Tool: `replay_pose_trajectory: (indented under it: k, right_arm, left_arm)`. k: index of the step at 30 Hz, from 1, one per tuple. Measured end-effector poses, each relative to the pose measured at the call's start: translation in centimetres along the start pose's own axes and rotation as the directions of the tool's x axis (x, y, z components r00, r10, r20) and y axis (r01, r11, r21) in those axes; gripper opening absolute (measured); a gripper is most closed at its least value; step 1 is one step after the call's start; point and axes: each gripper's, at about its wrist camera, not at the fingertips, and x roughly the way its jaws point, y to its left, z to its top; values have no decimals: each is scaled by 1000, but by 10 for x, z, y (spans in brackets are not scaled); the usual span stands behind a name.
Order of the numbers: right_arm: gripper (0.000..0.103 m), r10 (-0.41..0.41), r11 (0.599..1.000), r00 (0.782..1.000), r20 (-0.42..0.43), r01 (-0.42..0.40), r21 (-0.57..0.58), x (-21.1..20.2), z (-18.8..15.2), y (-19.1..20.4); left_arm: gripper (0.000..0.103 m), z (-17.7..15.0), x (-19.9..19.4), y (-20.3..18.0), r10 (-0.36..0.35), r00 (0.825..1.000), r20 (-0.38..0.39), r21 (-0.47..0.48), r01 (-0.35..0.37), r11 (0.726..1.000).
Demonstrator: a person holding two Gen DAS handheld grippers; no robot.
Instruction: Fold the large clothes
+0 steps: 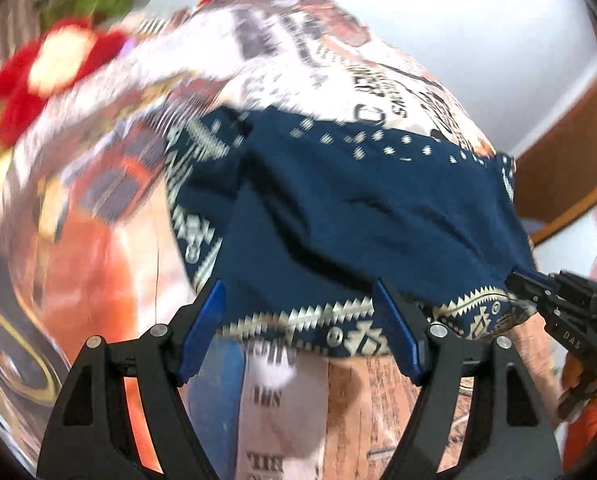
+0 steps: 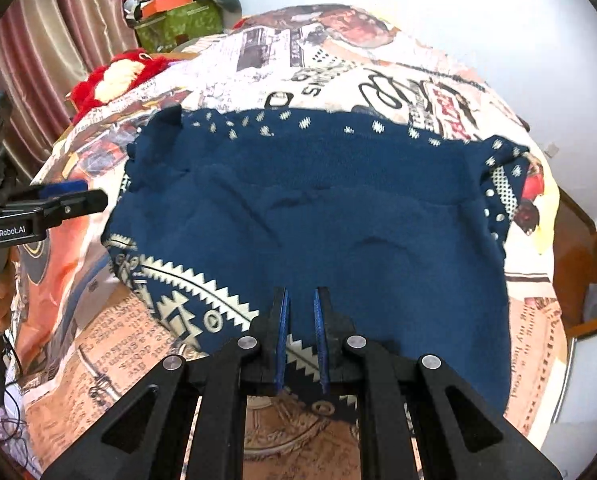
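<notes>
The bed (image 2: 378, 80), under a newspaper-print cover, carried the navy sweater (image 2: 318, 220) across its near half. The sweater lay roughly flat and partly doubled over, with its patterned hem (image 2: 186, 284) nearest the camera and a spotted sleeve (image 2: 502, 184) turned in at the far right. By my reading, the folding was begun but far from done: the body was still wide, and creases ran through the middle.

Past the sweater, bare cover ran on toward the wall, so a forward fold had room. On the right the sweater reached almost to the bed's edge, leaving little margin. At the far left corner lay a red plush toy (image 2: 114, 76), well apart from the cloth.

The right gripper (image 2: 301, 308) was nearly closed, pinching the hem near its middle. The left gripper (image 1: 298, 312) stood wide over the hem, holding nothing; that view was blurred.
</notes>
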Motion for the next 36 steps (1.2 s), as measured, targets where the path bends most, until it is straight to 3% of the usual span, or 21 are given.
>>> replay_pose_trajectory:
  k: [4, 7, 10, 11, 14, 17, 23, 25, 30, 32, 34, 36]
  right_arm:
    - [9, 23, 1000, 999, 47, -23, 1, -17, 1, 7]
    - [9, 73, 997, 995, 67, -74, 9, -24, 3, 15]
    - [9, 94, 996, 994, 48, -94, -4, -18, 4, 25]
    - [9, 93, 996, 995, 33, -93, -12, -13, 4, 28]
    - [9, 70, 997, 997, -27, -71, -29, 8, 3, 34]
    - [9, 63, 998, 996, -61, -65, -22, 25, 0, 35]
    - [9, 97, 995, 992, -75, -99, -22, 34, -1, 29]
    - [9, 128, 992, 989, -77, -129, -2, 36, -1, 25]
    - [9, 208, 977, 975, -76, -205, 53, 42, -1, 16]
    - [9, 234, 971, 969, -78, -229, 68, 44, -1, 15]
    - [9, 256, 965, 964, -78, -250, 79, 46, -1, 14]
    - [9, 271, 961, 960, -75, -265, 82, 48, -2, 14]
  left_arm:
    - [75, -20, 7, 21, -89, 995, -53, -148, 80, 986]
    - [75, -32, 19, 31, -203, 974, -99, -264, 171, 949]
    - [75, -42, 37, 36, -342, 931, -126, -383, 272, 883]
    - [75, -44, 45, 37, -395, 910, -128, -429, 308, 849]
    - [75, -46, 59, 41, -485, 869, -92, -511, 378, 773]
    - [75, -38, 72, 44, -531, 845, -59, -553, 415, 722]
    - [75, -8, 103, 48, -518, 855, -29, -589, 404, 700]
    - [75, 2, 110, 46, -495, 869, -24, -590, 387, 708]
    - [75, 30, 127, 29, -359, 933, 1, -565, 296, 770]
    - [75, 40, 128, 19, -278, 960, 15, -535, 242, 810]
    - [67, 46, 129, 11, -185, 982, 23, -489, 173, 855]
    - [40, 49, 129, 4, -106, 994, 20, -443, 104, 890]
